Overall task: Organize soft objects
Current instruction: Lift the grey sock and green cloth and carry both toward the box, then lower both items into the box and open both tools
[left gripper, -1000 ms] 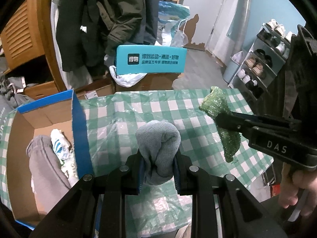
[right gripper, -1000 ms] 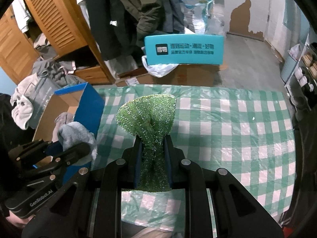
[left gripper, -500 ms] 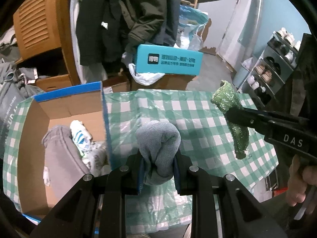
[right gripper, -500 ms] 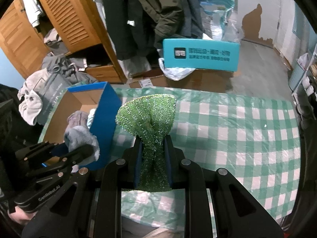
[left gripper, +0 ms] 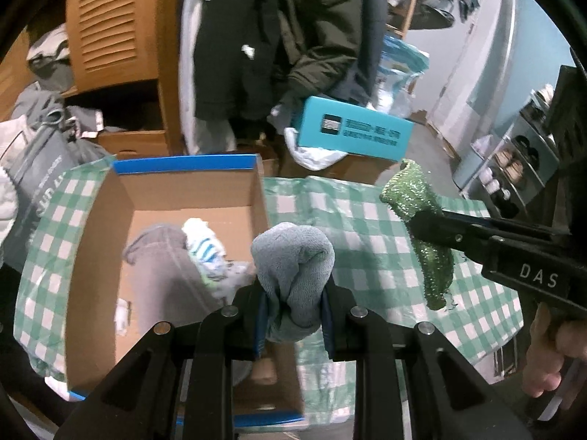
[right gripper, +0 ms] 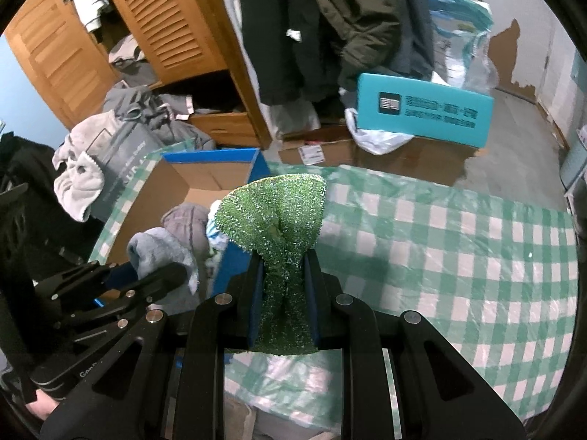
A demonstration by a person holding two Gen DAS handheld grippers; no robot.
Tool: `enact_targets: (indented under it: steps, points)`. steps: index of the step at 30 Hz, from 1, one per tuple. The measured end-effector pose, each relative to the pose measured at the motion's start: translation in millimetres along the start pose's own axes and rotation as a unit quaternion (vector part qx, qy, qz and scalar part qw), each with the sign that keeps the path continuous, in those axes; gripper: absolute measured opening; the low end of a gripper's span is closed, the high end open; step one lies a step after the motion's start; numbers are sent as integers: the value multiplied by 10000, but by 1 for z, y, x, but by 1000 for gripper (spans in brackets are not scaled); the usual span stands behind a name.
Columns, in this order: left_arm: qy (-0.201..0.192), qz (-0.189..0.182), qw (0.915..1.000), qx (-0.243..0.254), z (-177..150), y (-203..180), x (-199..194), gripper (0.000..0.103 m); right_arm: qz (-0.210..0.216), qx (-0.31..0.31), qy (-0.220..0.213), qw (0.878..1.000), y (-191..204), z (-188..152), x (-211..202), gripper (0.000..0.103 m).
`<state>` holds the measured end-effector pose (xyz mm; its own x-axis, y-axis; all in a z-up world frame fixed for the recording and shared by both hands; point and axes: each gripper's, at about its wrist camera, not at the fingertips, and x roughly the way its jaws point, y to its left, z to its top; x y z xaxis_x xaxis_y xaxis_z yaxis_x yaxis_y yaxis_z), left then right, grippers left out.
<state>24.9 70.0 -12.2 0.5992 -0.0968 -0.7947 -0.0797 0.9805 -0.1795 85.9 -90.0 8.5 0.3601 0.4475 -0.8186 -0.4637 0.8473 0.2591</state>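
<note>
Here, a table [left gripper: 359,220] draped in green-and-white checked plastic cloth carries an open brown cardboard box with a blue rim [left gripper: 183,163], the landmark for everything else. Inside the box lie a folded grey garment [left gripper: 165,267] and a white sock with blue stripes [left gripper: 205,245]. Just over the box's right wall, the left hand-held gripper [left gripper: 293,311] is clamped on a bunched grey-blue terry sock [left gripper: 293,256]; further right of the box, above the cloth, the right hand-held gripper [right gripper: 282,297] pinches a sparkly green knitted sock [right gripper: 275,212] at its middle, both ends flopping free. Both socks look light, limp and compressible, so a mid-body pinch should hold them, though the loose ends may snag the box wall. Compared with a second ago, the box sits far nearer the centre of both views: the two hands have carried their socks sideways towards it, grips unchanged.
</note>
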Motion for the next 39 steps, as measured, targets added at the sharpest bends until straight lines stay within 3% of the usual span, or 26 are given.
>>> enact_targets:
  steps: [14, 31, 39]
  points:
    - [94, 331, 9979, -557, -5, 69, 5, 24, 185, -353, 336, 9986, 61, 22, 49, 19]
    - [449, 387, 9926, -1056, -19, 112, 30, 26, 191, -628, 830, 9944, 97, 22, 96, 23]
    - [307, 583, 9928, -1001, -18, 109, 20, 44, 139, -679, 841, 9940, 98, 21, 98, 37]
